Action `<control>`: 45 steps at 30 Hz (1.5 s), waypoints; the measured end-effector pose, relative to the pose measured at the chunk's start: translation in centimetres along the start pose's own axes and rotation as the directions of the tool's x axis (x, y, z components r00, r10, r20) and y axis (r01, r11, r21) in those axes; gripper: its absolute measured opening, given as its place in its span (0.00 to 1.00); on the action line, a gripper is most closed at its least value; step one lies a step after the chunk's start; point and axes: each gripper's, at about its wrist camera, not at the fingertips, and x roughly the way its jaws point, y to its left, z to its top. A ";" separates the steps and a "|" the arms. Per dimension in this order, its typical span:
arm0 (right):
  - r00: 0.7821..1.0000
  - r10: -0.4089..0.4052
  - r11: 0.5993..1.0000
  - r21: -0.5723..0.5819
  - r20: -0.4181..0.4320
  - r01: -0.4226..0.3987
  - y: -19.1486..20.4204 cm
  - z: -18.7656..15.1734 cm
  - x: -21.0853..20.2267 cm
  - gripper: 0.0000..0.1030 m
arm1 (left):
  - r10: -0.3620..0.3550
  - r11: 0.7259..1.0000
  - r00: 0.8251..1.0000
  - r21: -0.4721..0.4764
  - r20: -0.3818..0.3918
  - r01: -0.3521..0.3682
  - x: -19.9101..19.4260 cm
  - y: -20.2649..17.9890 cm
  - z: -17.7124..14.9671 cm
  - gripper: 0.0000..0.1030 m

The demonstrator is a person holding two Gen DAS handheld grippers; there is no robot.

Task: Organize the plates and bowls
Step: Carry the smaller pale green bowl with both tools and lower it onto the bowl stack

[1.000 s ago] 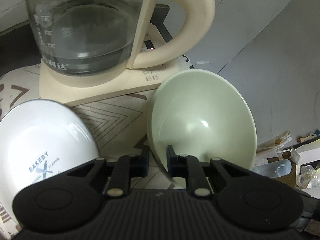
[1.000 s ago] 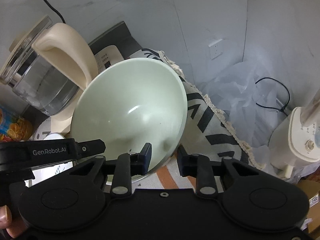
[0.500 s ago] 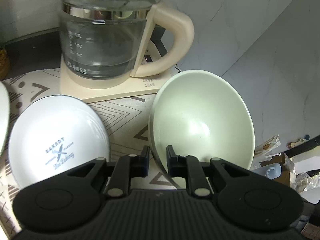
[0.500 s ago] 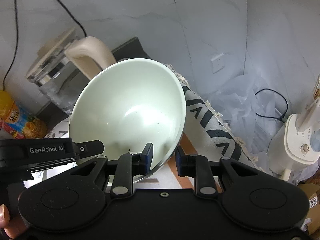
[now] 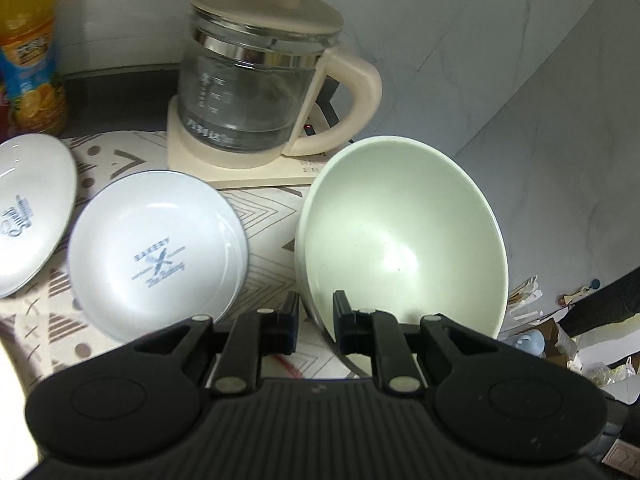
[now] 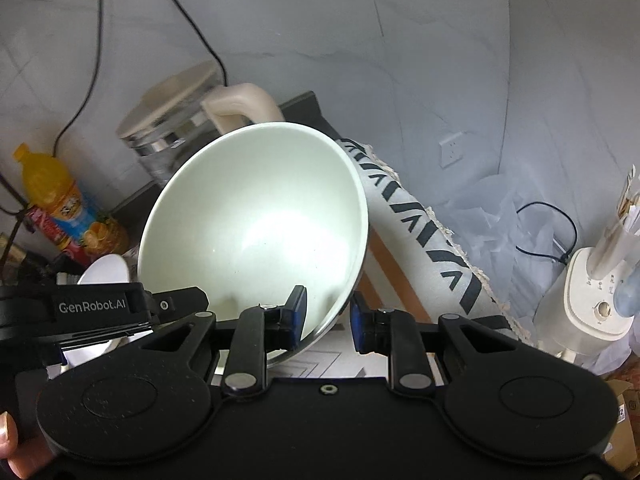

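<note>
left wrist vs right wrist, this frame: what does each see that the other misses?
Left wrist only: the white BAKERY plate flat on the patterned cloth, and a second white plate at the left edge.

Right wrist only: the left gripper from the side, a wall socket, a white appliance with a black cable, and crumpled plastic sheeting.

Both: the pale green bowl, tilted, its rim pinched by the left gripper and by the right gripper; the glass kettle; the orange juice bottle.
</note>
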 end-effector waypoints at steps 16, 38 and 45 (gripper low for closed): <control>0.998 0.064 0.996 -0.061 0.016 -0.063 3.3 -3.0 -3.1 0.22 | 0.053 0.998 0.998 -0.045 0.044 -0.051 -6.2 2.5 -3.8 0.15; 0.988 0.138 0.988 -0.067 -0.066 -0.142 6.1 -8.5 -3.2 0.21 | 0.142 0.981 0.989 -0.127 -0.041 -0.146 -8.7 7.3 -9.1 0.16; 0.987 0.128 0.990 -0.054 -0.101 -0.133 5.9 -9.4 -2.4 0.21 | 0.144 0.978 0.985 -0.135 -0.095 -0.156 -7.6 7.7 -9.5 0.17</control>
